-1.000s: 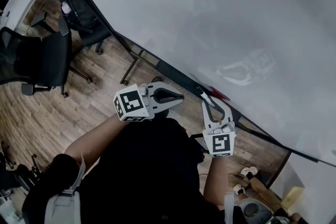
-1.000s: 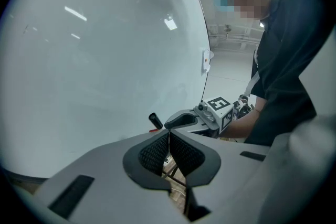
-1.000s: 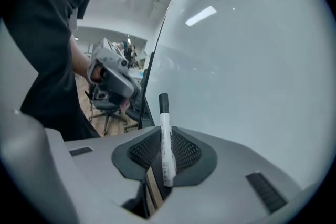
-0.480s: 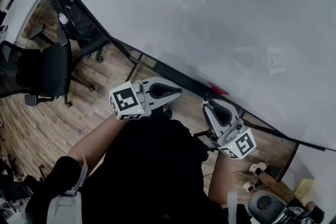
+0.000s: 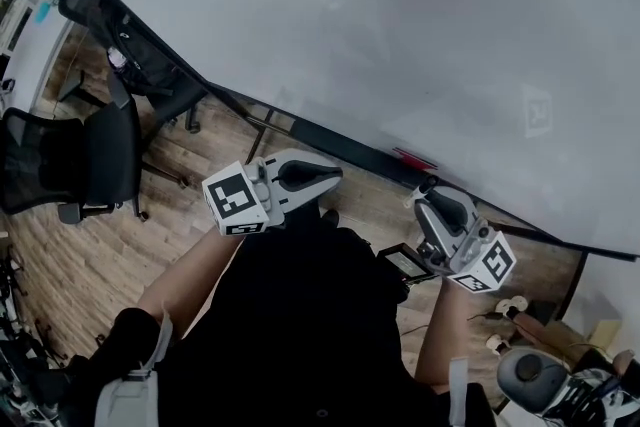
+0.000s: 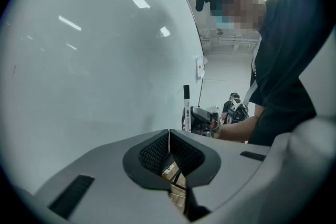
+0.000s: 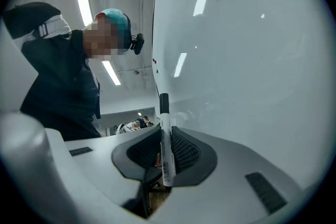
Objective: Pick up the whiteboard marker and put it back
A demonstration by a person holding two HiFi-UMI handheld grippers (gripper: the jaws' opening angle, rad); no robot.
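A: Head view?
B: Left hand-held gripper (image 5: 337,177) and right hand-held gripper (image 5: 427,186) are listed before the whiteboard (image 5: 400,15).
A: Left gripper view?
B: Jaws are recorded pressed together, nothing held.
A: Right gripper view?
B: The whiteboard marker (image 7: 165,149) is clamped upright between the jaws, black cap uppermost, beside the whiteboard.

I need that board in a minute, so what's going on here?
A person stands at the whiteboard with a handheld tool in each hand. The right tool is clamped on a whiteboard marker, held upright close to the board. The left tool is shut and empty. The marker has not yet been put back.
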